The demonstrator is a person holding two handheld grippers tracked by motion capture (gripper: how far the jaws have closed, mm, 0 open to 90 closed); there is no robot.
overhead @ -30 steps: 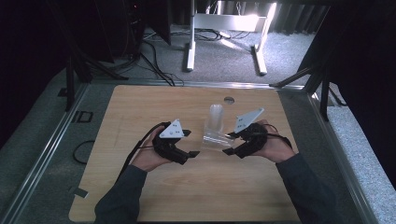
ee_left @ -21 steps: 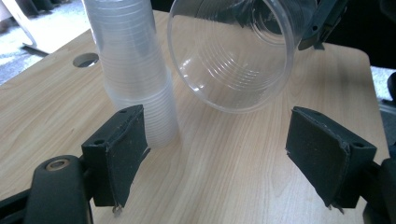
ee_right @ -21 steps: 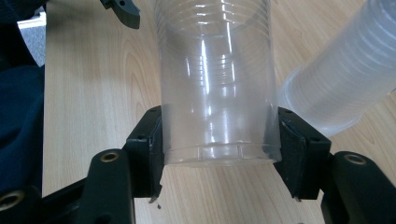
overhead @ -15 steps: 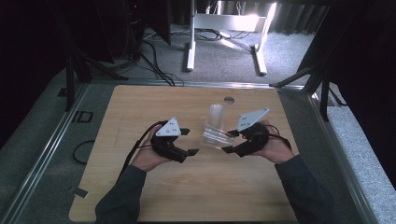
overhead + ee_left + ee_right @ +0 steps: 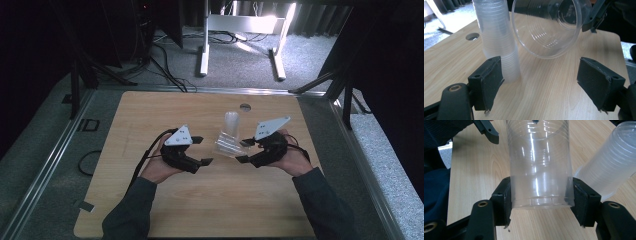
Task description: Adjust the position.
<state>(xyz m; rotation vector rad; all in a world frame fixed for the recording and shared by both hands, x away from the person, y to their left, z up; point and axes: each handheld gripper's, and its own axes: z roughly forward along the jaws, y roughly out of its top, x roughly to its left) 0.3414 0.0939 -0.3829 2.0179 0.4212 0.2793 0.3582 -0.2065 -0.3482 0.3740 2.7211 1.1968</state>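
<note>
Right gripper (image 5: 243,151), centre-right of the high view, clamps a clear cup (image 5: 226,143) by its base, cup lying sideways, mouth toward the left gripper (image 5: 201,150); that one gapes wide, empty; cup stack (image 5: 231,123) upright just behind; risk: thin wall buckles under the squeeze, or the swinging cup topples the stack.

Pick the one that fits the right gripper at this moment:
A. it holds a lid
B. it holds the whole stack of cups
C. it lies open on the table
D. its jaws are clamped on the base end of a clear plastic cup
D: in the right gripper view, the right gripper presses both pads on the base end of the clear plastic cup, beside the stack of cups.
</note>
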